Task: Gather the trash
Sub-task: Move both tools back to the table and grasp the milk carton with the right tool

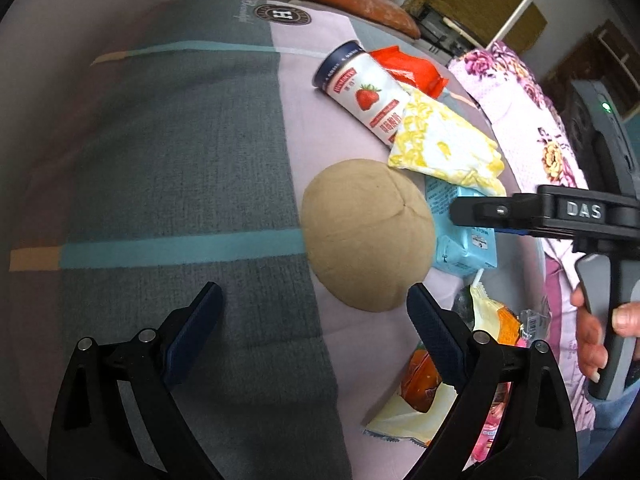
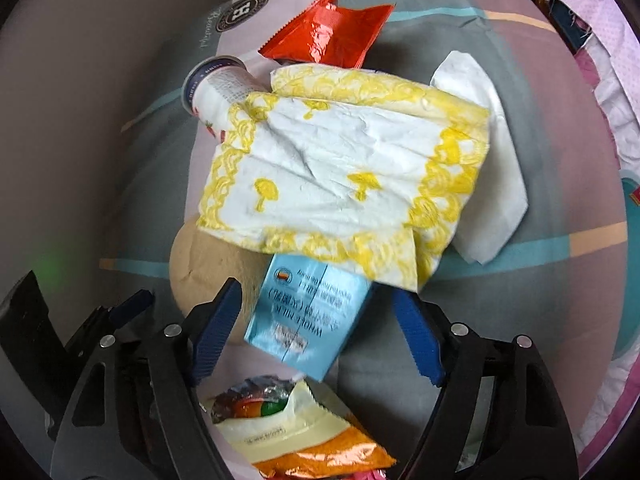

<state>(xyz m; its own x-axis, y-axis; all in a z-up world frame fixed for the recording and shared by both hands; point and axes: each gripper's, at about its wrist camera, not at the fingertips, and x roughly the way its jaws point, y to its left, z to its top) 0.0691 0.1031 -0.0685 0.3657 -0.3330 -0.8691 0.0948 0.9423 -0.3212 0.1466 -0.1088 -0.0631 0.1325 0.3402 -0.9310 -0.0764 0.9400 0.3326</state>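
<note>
Trash lies in a heap on a striped bedspread (image 1: 180, 184). My right gripper (image 2: 316, 332) is open and points down at a light blue milk carton (image 2: 308, 316), which lies between its blue pads with a gap on each side. A crumpled yellow-and-white wrapper (image 2: 340, 176) overlaps the carton's far end. Past it are a strawberry drink bottle (image 1: 360, 88) on its side, a red snack packet (image 2: 328, 32) and a white tissue (image 2: 488, 160). My left gripper (image 1: 316, 312) is open and empty, just short of a round tan cushion (image 1: 368, 236). The right gripper (image 1: 464, 216) reaches in from the right.
An orange and cream snack bag (image 2: 300, 436) lies torn open under the right gripper's fingers, also near the left gripper's right finger. A pink floral cloth (image 1: 532, 120) runs along the right side. A person's hand (image 1: 592, 340) holds the right gripper's handle.
</note>
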